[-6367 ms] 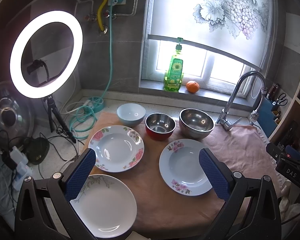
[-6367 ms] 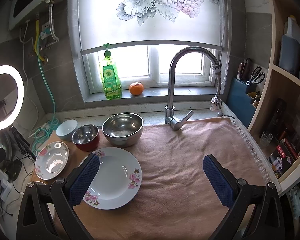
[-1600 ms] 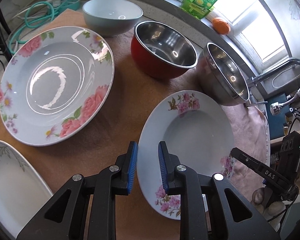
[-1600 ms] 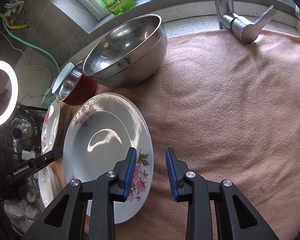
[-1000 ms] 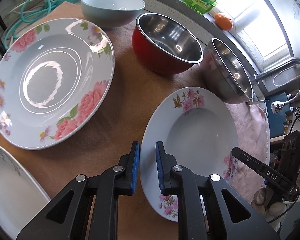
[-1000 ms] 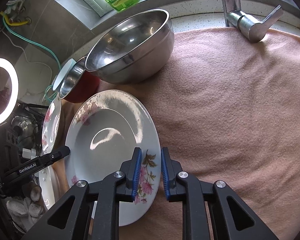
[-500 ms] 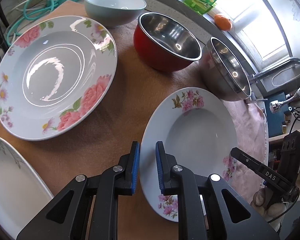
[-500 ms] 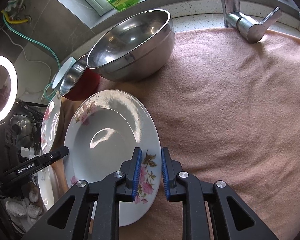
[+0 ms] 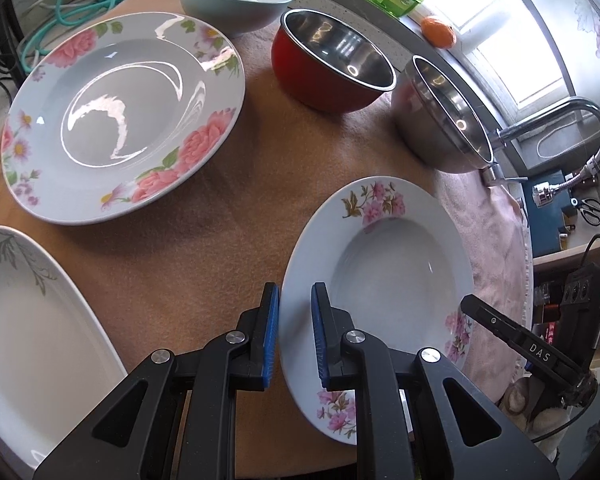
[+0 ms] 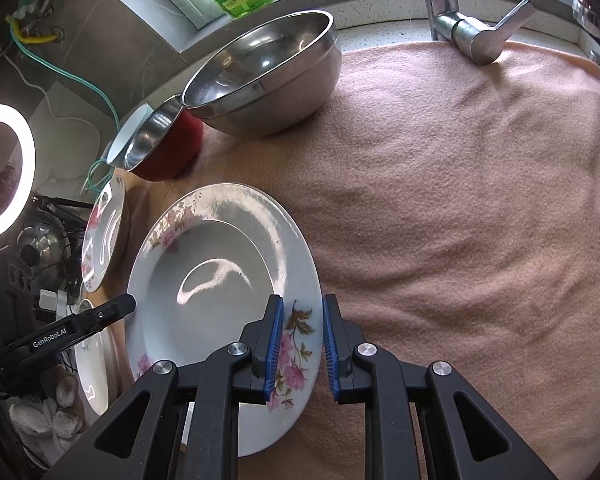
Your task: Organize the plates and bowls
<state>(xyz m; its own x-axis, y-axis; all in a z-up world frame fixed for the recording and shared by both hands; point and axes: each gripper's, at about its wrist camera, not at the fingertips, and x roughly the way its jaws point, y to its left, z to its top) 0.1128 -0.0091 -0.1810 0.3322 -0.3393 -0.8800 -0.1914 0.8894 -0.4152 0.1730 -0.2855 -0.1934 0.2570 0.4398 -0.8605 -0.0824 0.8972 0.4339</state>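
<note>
Plate rims sit in both my grips: my left gripper (image 9: 295, 334) clamps the near-left edge of the white deep plate with pink flower sprigs (image 9: 384, 276), my right gripper (image 10: 302, 346) its opposite edge. It hangs slightly tilted over the pink towel (image 10: 460, 200). The larger rose-patterned plate (image 9: 120, 116), the likely stacking base, lies to my left, nearer my left hand.

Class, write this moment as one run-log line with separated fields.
step: lift small plate | left gripper: shut on its left rim | right gripper: shut on its right rim | bowls: untouched
</note>
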